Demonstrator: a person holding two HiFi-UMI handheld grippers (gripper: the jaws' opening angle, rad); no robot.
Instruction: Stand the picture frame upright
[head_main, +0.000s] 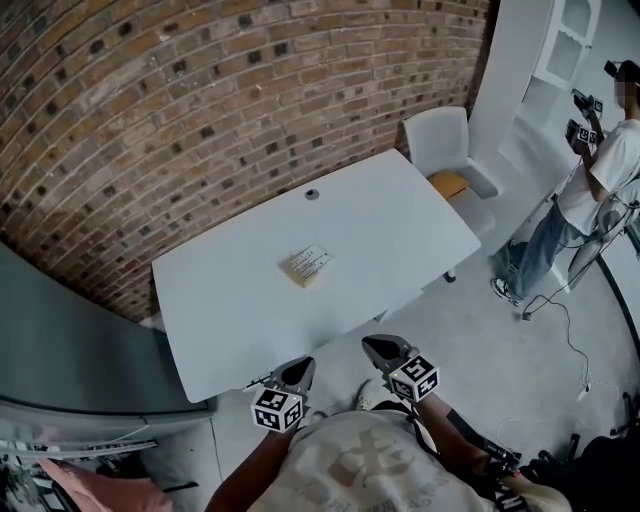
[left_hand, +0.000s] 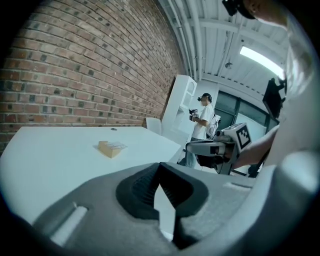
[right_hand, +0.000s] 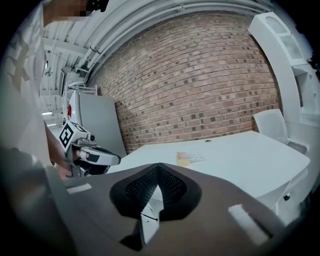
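Note:
The picture frame, small and pale wood, lies flat near the middle of the white table. It shows ahead in the left gripper view and in the right gripper view. My left gripper hangs at the table's near edge, shut and holding nothing. My right gripper is beside it, just off the near edge, also shut and holding nothing. Both are well short of the frame. Each gripper sees the other: the right gripper and the left gripper.
A small round grommet sits near the table's far edge. A white chair stands at the far right corner. A person stands to the right by a white shelf unit. A brick wall runs behind; a grey cabinet is left.

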